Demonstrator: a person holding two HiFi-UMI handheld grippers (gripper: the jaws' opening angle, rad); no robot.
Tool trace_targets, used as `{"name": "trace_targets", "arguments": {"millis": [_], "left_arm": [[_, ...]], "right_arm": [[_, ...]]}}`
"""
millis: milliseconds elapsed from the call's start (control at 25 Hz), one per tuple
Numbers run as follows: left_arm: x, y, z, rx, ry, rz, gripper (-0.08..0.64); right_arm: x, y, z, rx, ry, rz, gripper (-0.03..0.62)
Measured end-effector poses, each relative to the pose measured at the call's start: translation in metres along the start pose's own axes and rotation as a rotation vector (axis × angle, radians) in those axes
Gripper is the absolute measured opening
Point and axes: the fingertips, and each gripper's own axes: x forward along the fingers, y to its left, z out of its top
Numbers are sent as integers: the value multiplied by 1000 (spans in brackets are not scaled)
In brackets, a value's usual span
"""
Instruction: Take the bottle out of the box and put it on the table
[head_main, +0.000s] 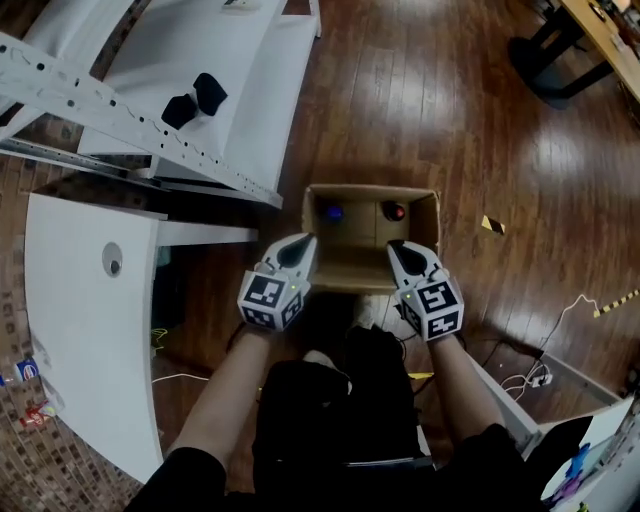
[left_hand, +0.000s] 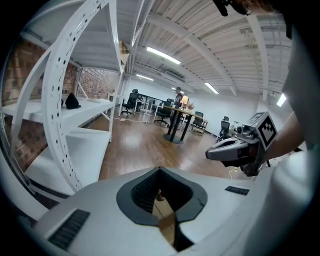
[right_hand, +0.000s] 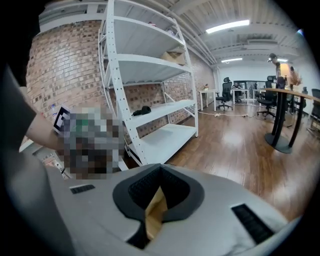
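An open cardboard box (head_main: 350, 268) stands on the wooden floor in front of me. Inside, near its far wall, I see two bottle tops, one blue (head_main: 333, 213) and one red (head_main: 397, 212). My left gripper (head_main: 300, 248) hangs over the box's near left corner and my right gripper (head_main: 400, 250) over its near right side. Both are shut with nothing in them. In the left gripper view the shut jaws (left_hand: 161, 170) show a strip of cardboard (left_hand: 165, 212) beneath, and the right gripper (left_hand: 212, 152) floats beside. The right gripper view shows its jaws (right_hand: 161, 167) together over cardboard (right_hand: 154, 212).
A white table (head_main: 90, 330) lies at my left. A white shelving rack (head_main: 150, 120) with black items (head_main: 195, 100) on a shelf stands behind it. Cables (head_main: 540, 375) trail on the floor at the right. A desk's dark foot (head_main: 560, 60) is at the far right.
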Motion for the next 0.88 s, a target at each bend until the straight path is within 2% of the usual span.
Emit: {"name": "trace_targets", "arguments": {"millis": [160,320,440,520,640,840,880], "left_arm": [[32,25,-60,20,-59,-9,3],[61,50,-116,83,-128,-17,3],[76,73,-145,143,-185,31,3],[81,88,-158,156,-212,76,5],[78,97,-173,133,-209,96,5],[70,103,-171,118,-204,132,5],[70,105,-172,115,-201,140,5]], "right_arm": [[59,-13,-54,-60,-15,19,3],[122,-27,-98,-116,-69,23,3],[161,-32,-124,-188,-86,32,3],[178,-33,-133,-236,-97,42,3],[189,-29,-140,-272,-94,50,3],[212,-22,-155,-283,-30,103,6],[221,-21,-161,-289,-7,118,28]]}}
